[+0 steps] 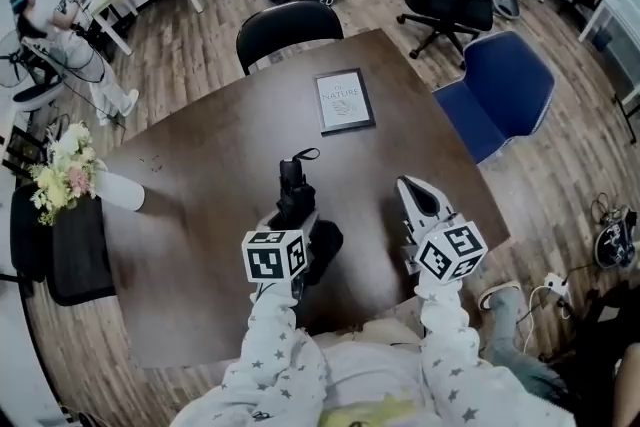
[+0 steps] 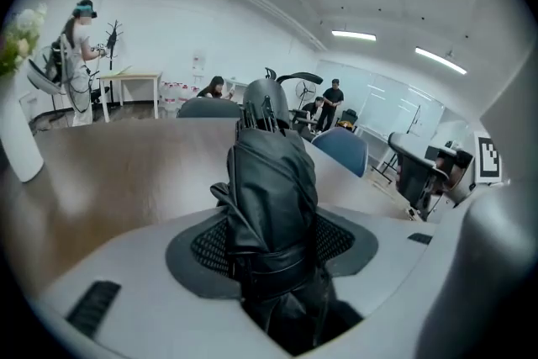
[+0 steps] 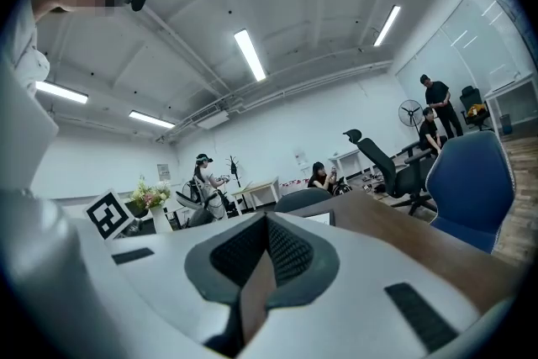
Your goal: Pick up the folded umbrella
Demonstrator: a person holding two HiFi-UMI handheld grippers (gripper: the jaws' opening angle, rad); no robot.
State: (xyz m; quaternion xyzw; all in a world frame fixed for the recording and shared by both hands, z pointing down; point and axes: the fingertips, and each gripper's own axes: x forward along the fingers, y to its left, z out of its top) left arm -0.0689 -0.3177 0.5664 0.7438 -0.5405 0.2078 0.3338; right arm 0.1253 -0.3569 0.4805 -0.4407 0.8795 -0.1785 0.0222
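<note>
Dark wooden table (image 1: pixel 200 215) filled the view, a framed card (image 1: pixel 344 101) lying toward 12 o'clock. At 6 o'clock, the left gripper (image 1: pixel 298 220) was clenched on the black folded umbrella (image 1: pixel 294 187), its strap end pointing to 12 o'clock. At the umbrella's 3 o'clock, the right gripper (image 1: pixel 408 185) hovered with fingertips together, holding nothing.

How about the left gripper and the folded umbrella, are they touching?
Touching. The left gripper view shows the left gripper clamped on the folded umbrella, pads pressing its sides.
</note>
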